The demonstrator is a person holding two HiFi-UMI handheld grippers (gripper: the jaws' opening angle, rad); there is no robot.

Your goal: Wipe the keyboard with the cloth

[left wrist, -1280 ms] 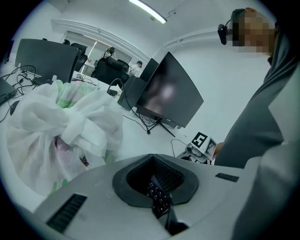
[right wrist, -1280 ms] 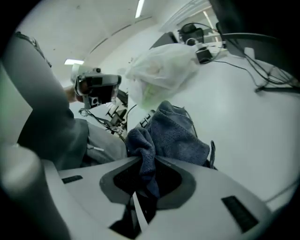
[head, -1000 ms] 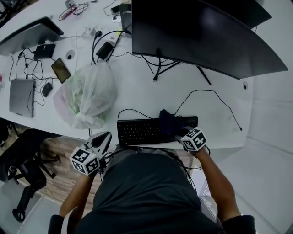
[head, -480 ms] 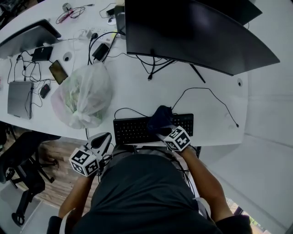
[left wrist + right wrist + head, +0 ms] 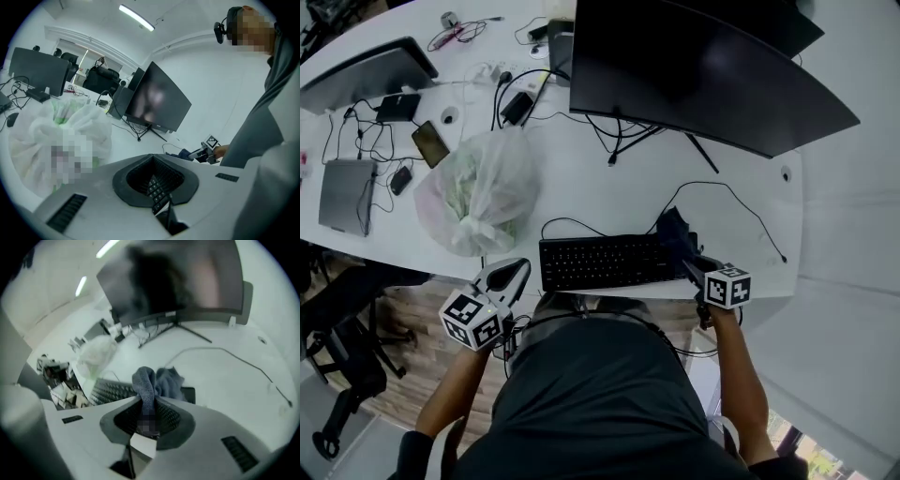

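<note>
A black keyboard [image 5: 600, 262] lies along the near edge of the white desk [image 5: 581, 178]. At its right end a dark blue cloth [image 5: 675, 234] hangs bunched from my right gripper [image 5: 686, 262], which is shut on it. The right gripper view shows the cloth [image 5: 145, 380] rising from between the jaws, with the keyboard [image 5: 110, 390] behind it to the left. My left gripper [image 5: 517, 270] is off the desk's front edge, left of the keyboard, shut and holding nothing. From the left gripper view the right gripper [image 5: 206, 150] and cloth [image 5: 185, 153] show far off.
A big curved monitor [image 5: 703, 75] stands behind the keyboard on a thin stand. A filled white plastic bag [image 5: 478, 192] sits left of the keyboard. A laptop [image 5: 366, 70], a phone [image 5: 429, 142] and tangled cables occupy the far left. An office chair [image 5: 337, 328] stands below the desk.
My right gripper dragged the cloth left to the keyboard's middle, then back to its right end. The left gripper rose a little.
</note>
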